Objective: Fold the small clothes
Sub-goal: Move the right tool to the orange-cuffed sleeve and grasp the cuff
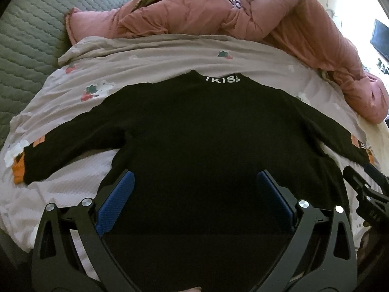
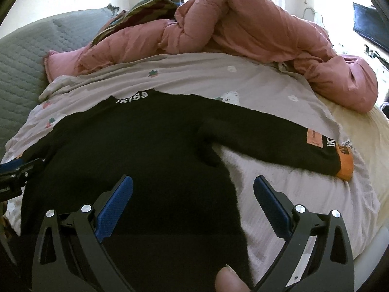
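A small black long-sleeved top [image 1: 194, 131] lies flat on the bed, collar with white lettering [image 1: 222, 79] at the far side, both sleeves spread out with orange cuffs. My left gripper [image 1: 194, 177] is open and empty above the top's lower body. My right gripper [image 2: 193, 182] is open and empty over the top's [image 2: 136, 150] lower right edge; the right sleeve [image 2: 272, 141] stretches away to its orange cuff [image 2: 345, 168]. The right gripper also shows at the right edge of the left wrist view [image 1: 364, 189].
The top rests on a pale floral sheet [image 1: 150, 58]. A bunched pink duvet [image 1: 279, 19] lies along the far side and right. A grey quilted headboard [image 1: 31, 36] is at the left. A dark screen [image 2: 369, 29] is at far right.
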Demonstrator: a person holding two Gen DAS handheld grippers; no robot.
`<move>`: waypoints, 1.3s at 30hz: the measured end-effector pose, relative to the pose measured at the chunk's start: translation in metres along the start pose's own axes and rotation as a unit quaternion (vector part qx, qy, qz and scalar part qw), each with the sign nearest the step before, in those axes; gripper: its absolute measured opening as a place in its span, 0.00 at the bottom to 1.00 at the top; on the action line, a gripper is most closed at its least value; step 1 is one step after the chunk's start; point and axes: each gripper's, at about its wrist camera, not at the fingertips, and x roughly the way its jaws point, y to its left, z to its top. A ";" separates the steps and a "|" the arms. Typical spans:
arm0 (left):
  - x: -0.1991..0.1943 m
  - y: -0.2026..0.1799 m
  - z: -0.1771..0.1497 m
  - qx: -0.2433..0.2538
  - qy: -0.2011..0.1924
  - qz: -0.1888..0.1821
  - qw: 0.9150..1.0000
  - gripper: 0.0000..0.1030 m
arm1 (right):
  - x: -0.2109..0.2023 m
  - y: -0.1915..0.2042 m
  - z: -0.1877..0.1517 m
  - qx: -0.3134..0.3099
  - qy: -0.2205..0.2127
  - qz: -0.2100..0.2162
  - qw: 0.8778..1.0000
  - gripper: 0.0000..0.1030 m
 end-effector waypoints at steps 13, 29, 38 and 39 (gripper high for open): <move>0.031 -0.014 0.023 0.002 0.014 -0.005 1.000 0.92 | 0.031 -0.020 0.014 0.020 0.010 -0.025 0.999 0.96; 0.069 -0.026 0.040 0.011 0.031 -0.004 0.999 0.92 | 0.062 -0.103 0.010 0.109 0.045 -0.094 0.989 0.96; 0.085 -0.028 0.044 0.013 0.041 -0.006 0.999 0.92 | 0.071 -0.157 0.001 0.188 0.070 -0.110 0.974 0.96; 0.086 -0.028 0.044 0.013 0.042 -0.007 0.999 0.92 | 0.075 -0.162 0.000 0.203 0.078 -0.108 0.970 0.96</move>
